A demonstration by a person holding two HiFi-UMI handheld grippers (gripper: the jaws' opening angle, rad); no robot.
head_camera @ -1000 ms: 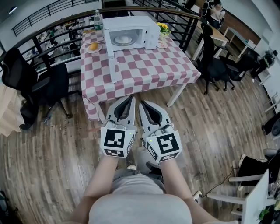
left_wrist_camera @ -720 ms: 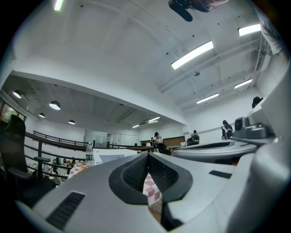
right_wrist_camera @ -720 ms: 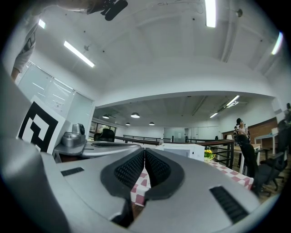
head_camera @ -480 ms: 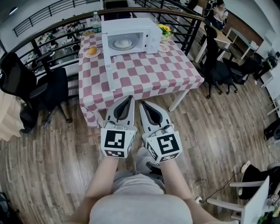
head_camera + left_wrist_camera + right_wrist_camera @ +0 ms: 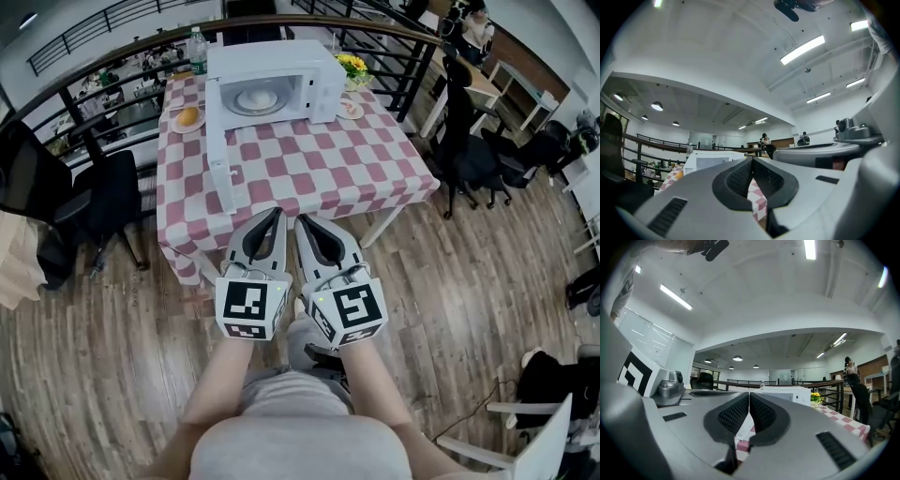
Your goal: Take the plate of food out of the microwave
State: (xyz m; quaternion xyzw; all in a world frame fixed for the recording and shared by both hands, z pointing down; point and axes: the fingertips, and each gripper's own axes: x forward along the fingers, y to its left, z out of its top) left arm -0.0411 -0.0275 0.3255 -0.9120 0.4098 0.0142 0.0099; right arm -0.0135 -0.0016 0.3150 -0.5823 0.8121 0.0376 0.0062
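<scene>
Both grippers are held side by side and level, jaws pointing at the table (image 5: 309,164) ahead. The left gripper (image 5: 277,212) has its jaws pressed together with nothing between them, and its own view shows only a sliver of checked cloth below the pads. The right gripper (image 5: 301,219) is closed the same way and empty, with just a thin slit between its ribbed pads. The microwave (image 5: 272,82) stands well ahead of both, at the table's far end, and its door (image 5: 218,150) is swung open towards the grippers, ahead and to the left of the left one. The plate of food (image 5: 258,98) sits inside the cavity, roughly straight ahead of the left gripper and well apart from it; from the head view it is a pale round shape, and what the food is cannot be told. In both gripper views the microwave is partly cut off by the jaw bodies, and the plate inside cannot be made out. Left of the microwave lies a small plate (image 5: 188,118) with something orange on it, with a bottle (image 5: 197,45) beyond. Right of it are yellow flowers (image 5: 352,64). The person's forearms and lap fill the bottom of the head view, hiding the floor beneath.
</scene>
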